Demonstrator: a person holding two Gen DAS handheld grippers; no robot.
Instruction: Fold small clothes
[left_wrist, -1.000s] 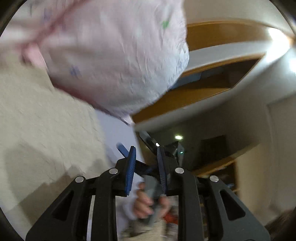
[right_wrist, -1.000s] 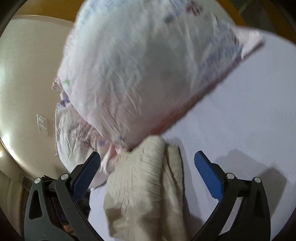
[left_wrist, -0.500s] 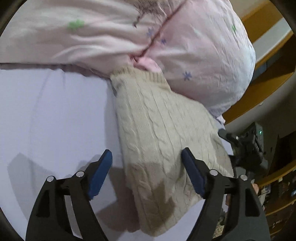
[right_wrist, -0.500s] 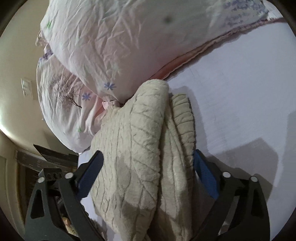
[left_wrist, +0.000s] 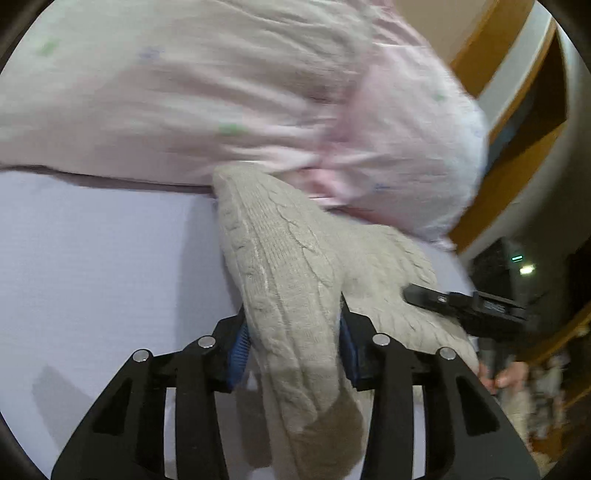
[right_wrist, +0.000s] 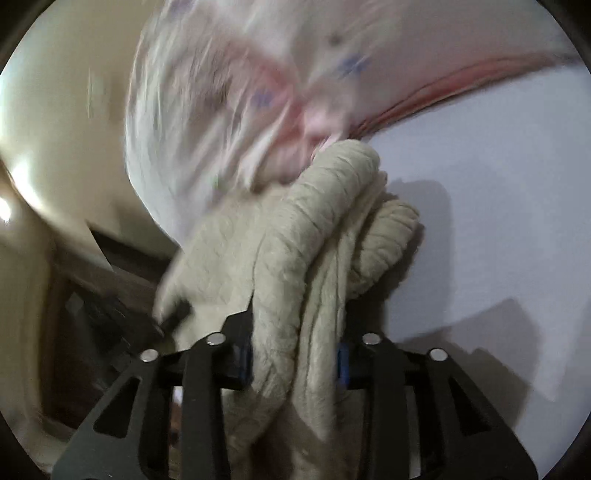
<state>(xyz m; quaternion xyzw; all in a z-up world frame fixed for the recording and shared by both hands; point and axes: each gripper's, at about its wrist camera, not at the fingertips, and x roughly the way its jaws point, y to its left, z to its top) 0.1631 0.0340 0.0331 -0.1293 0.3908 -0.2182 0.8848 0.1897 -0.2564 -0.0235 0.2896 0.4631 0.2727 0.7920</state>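
Note:
A beige cable-knit garment (left_wrist: 288, 266) lies bunched on the pale lilac bed sheet (left_wrist: 96, 258), its far end against the pink pillows. My left gripper (left_wrist: 293, 347) is shut on its near end, the knit squeezed between the blue pads. In the right wrist view the same garment (right_wrist: 295, 258) is folded in thick rolls, and my right gripper (right_wrist: 295, 363) is shut on it. The right gripper's body (left_wrist: 465, 304) shows at the right of the left wrist view, beside the knit.
Pink flowered pillows (left_wrist: 258, 92) lie along the far side of the bed, also blurred in the right wrist view (right_wrist: 258, 92). A wooden headboard or shelf (left_wrist: 517, 122) stands at the right. The sheet (right_wrist: 498, 221) spreads to the right.
Both grippers were open around the knit garment half a second ago; now both have moved in and shut on it. The views are blurred from motion.

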